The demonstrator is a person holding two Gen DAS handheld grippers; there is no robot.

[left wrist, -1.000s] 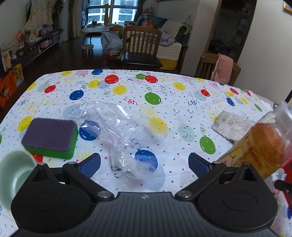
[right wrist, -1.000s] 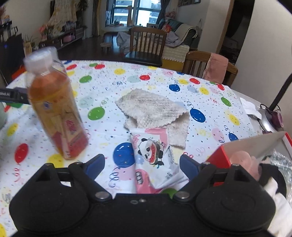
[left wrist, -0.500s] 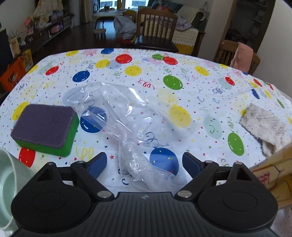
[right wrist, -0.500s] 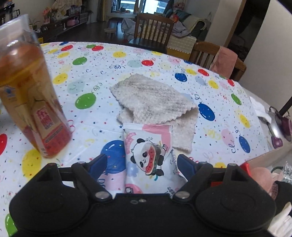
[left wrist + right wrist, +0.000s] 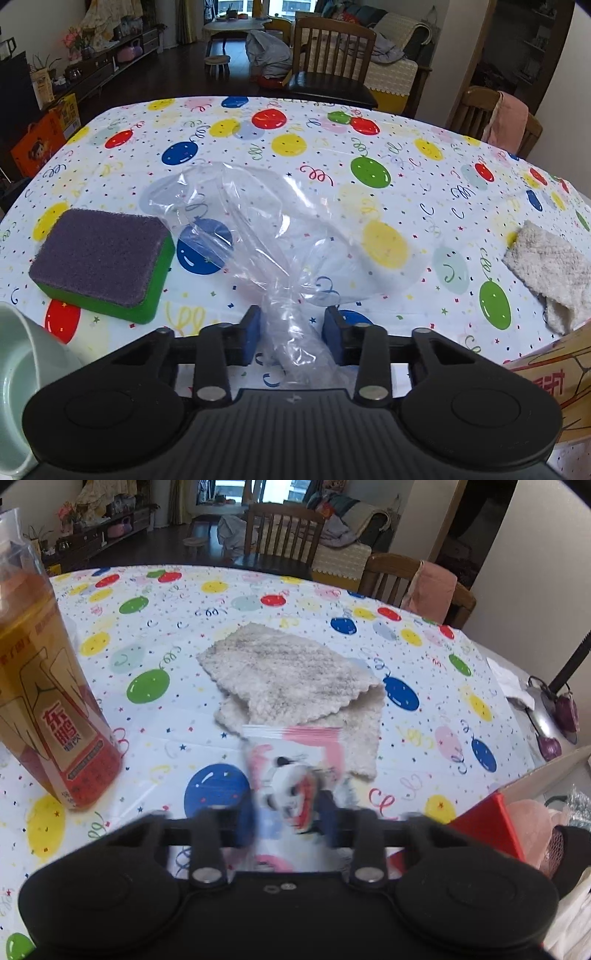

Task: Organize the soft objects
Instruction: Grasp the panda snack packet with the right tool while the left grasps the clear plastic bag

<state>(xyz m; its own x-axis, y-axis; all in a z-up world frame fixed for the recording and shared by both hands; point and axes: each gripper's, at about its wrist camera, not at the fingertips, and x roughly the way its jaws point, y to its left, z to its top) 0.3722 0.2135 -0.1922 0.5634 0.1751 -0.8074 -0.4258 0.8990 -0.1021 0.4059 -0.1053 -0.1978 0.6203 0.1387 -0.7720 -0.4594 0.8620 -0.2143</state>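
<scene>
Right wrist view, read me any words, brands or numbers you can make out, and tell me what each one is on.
"东鹏" and "特饮": red label of the clear plastic bottle of amber drink.
Small print lower on that label: too small to read.
Pink and white panda-print packet in the right gripper: motion-blurred, unreadable.
Nothing else carries legible text.
</scene>
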